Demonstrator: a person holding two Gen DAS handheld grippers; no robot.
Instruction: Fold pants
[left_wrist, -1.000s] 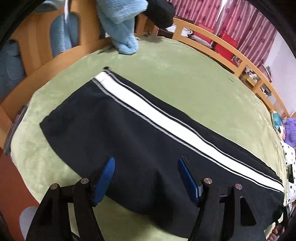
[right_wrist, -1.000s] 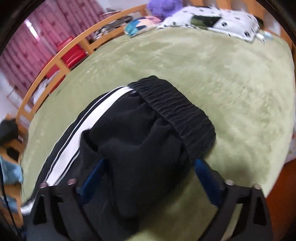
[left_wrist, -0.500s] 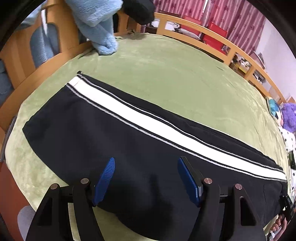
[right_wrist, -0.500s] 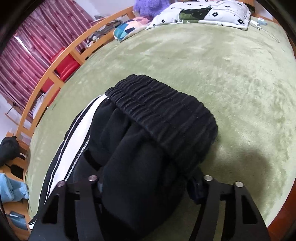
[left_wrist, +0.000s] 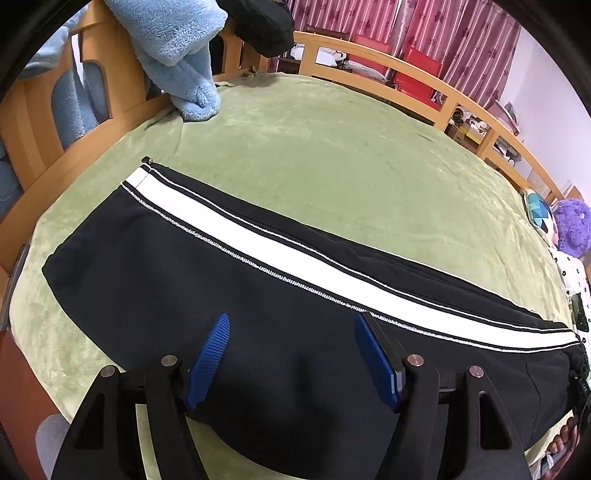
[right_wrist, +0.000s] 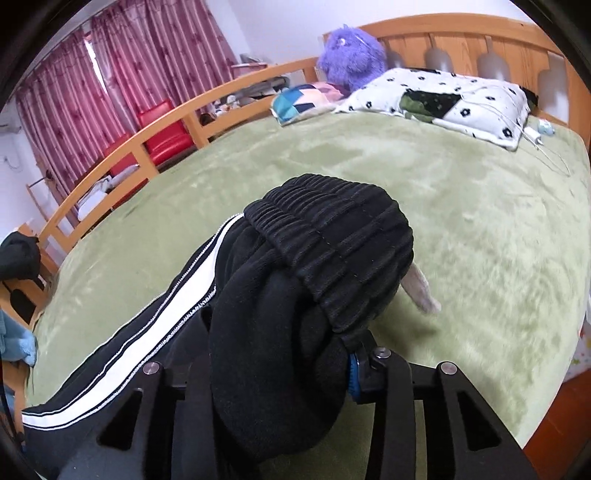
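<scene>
pants (left_wrist: 258, 295) | left fingers (left_wrist: 207, 358) apart above leg | right fingers (right_wrist: 352, 373) just closed, clamping waistband (right_wrist: 332, 243)

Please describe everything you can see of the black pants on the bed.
The black pants look like soft fleece, with a white side stripe edged by thin white lines. They lie lengthwise on the green blanket, legs flat, cuff end near the wooden footboard. The ribbed elastic waistband is bunched and raised off the blanket, and a pale pocket lining sticks out beside it. The right gripper has just been closing and is shut on this bunch. The left gripper is open over a leg.
</scene>
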